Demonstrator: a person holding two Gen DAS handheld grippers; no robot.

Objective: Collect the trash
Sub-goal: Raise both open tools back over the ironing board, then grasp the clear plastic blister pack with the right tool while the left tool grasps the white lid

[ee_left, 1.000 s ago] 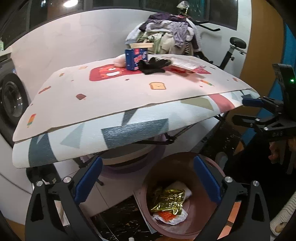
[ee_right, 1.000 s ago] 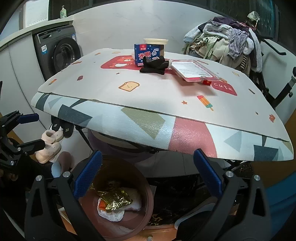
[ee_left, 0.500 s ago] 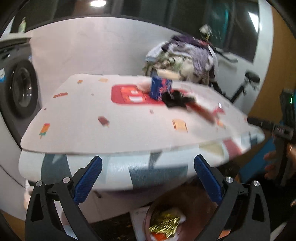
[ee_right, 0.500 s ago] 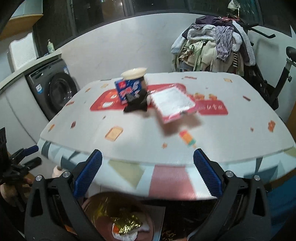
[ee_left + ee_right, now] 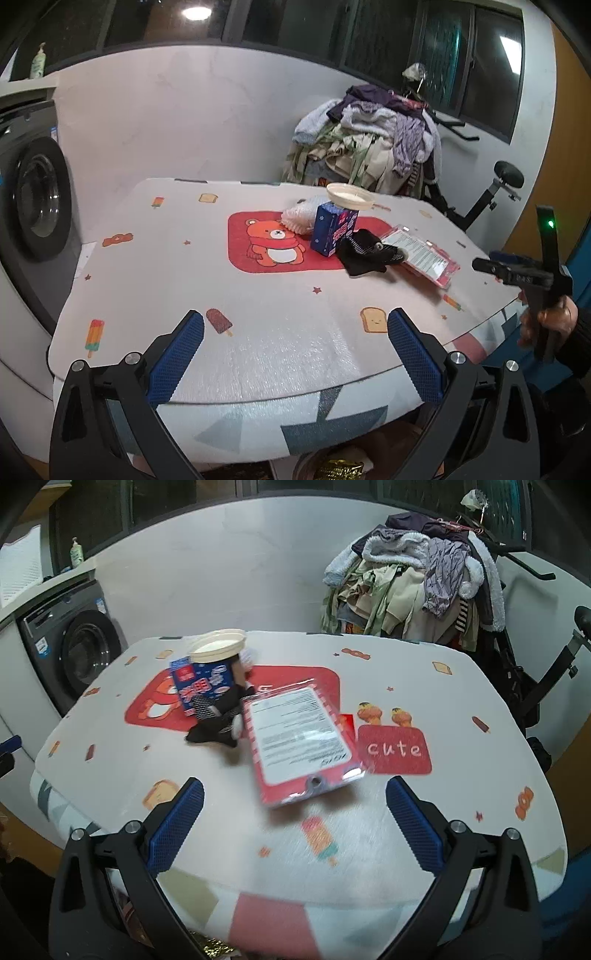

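Note:
On the patterned table (image 5: pixel 184 280) lie a blue carton (image 5: pixel 332 232) with a cream lid (image 5: pixel 350 195) on top, a black sock (image 5: pixel 364 256), a white foam net (image 5: pixel 301 218) and a flat red package (image 5: pixel 421 254). They also show in the right wrist view: carton (image 5: pixel 201 685), lid (image 5: pixel 218 650), sock (image 5: pixel 218 723), red package (image 5: pixel 303 742). My left gripper (image 5: pixel 295 354) is open and empty over the near table edge. My right gripper (image 5: pixel 293 823) is open and empty just short of the red package. The bin with gold wrapper (image 5: pixel 340 470) peeks below the table.
A washing machine (image 5: pixel 33 199) stands at the left. A heap of clothes (image 5: pixel 417 583) on an exercise bike (image 5: pixel 491 192) stands behind the table. The hand with the right gripper (image 5: pixel 532 280) shows at the right of the left wrist view.
Both grippers have risen from below the table edge beside the bin to above the tabletop. The right one has moved closer to the red package.

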